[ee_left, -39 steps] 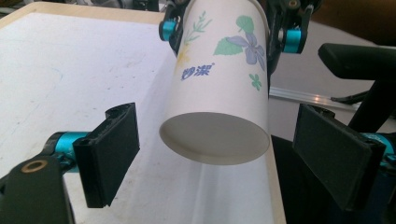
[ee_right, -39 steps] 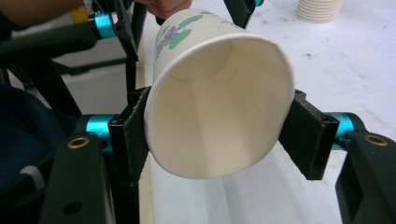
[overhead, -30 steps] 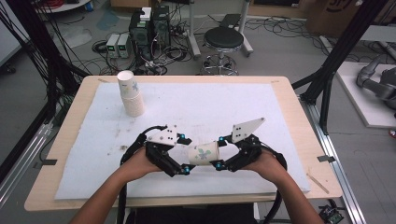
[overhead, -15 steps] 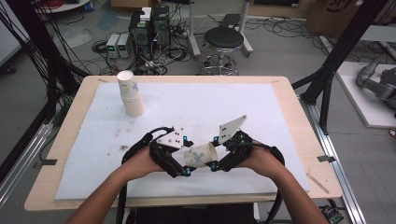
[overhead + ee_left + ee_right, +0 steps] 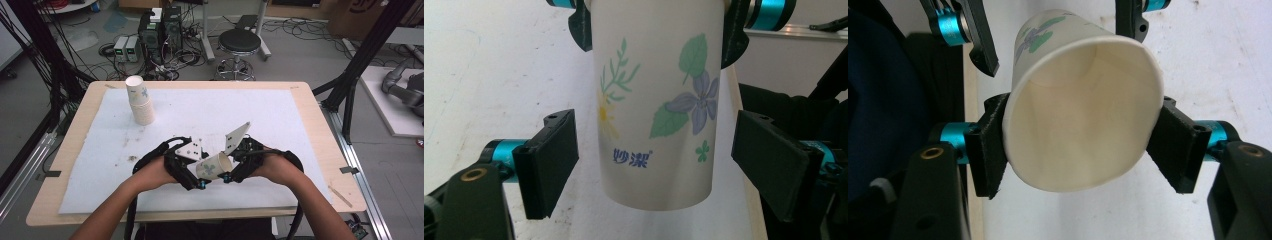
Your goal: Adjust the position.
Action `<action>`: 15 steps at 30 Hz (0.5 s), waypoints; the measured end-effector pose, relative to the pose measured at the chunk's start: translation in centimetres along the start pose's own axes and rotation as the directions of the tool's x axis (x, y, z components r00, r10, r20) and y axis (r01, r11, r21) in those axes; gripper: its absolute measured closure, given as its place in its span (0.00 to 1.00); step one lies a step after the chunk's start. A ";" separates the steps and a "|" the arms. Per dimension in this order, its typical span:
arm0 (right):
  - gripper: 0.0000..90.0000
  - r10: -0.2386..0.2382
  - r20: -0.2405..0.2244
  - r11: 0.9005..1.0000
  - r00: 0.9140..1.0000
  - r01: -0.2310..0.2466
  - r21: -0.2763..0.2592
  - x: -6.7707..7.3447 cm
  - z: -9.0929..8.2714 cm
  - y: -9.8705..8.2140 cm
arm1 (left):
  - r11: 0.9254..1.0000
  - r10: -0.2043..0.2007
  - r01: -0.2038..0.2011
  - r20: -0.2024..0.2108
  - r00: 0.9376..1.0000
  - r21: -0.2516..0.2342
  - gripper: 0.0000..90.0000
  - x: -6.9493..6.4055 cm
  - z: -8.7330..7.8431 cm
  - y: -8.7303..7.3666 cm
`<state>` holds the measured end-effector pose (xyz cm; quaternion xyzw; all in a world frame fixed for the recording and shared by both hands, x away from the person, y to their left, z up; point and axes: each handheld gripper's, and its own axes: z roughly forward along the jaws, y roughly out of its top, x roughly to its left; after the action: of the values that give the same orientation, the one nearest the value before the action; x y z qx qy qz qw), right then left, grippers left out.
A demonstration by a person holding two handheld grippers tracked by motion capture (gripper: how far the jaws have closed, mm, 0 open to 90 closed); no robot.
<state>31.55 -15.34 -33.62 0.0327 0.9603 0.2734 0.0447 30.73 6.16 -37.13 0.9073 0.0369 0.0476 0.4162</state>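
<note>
Item one, lower centre of the high view: a paper cup (image 5: 214,168) printed with flowers and leaves, held off the table between our two grippers, lying roughly on its side. Our right gripper (image 5: 231,174) pinches it near the rim, pads (image 5: 988,150) pressed on either side so that the mouth is squeezed slightly oval; we judge this hold carries the cup. Our left gripper (image 5: 199,183) stands with its jaws parted about the cup's base end, pads (image 5: 549,160) clear of the wall on both sides, which reads as a handover in progress, either about to close or just let go. Item two, the surface: a white mat (image 5: 280,115) covering most of a pale wooden table (image 5: 320,130), with faint dark smudges at the lower left of the mat. Item three, upper left of the mat: a stack of paper cups (image 5: 140,100), upright, well apart from the grippers, likely where the held cup belongs. Item four, beyond the table at the top of the frame: a round stool (image 5: 240,42), computer towers (image 5: 160,30) amid tangled cables on a grey floor, black frame struts at both sides.
</note>
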 end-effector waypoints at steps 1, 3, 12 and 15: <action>0.36 -0.008 0.004 1.000 1.000 0.008 0.008 0.0 0.1 0.1 | 1.000 -0.001 0.001 0.001 1.000 0.001 0.21 0.0 0.0 0.0; 0.36 -0.013 -0.002 1.000 1.000 0.013 0.016 0.0 0.2 0.3 | 1.000 0.002 -0.002 0.001 1.000 0.011 0.22 0.1 0.1 0.0; 0.36 -0.011 -0.002 0.999 1.000 0.011 0.037 0.0 0.5 0.5 | 0.999 -0.009 0.008 0.008 1.000 0.050 0.25 0.1 0.8 0.0; 0.36 -0.007 -0.012 0.999 1.000 0.008 0.047 0.1 0.7 0.5 | 0.998 -0.002 0.001 0.011 1.000 0.060 0.28 0.1 1.0 0.1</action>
<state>31.50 -14.50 -33.96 0.0283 0.9669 0.2507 0.0391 30.96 5.38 -37.69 0.9196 0.0367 0.0409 0.3890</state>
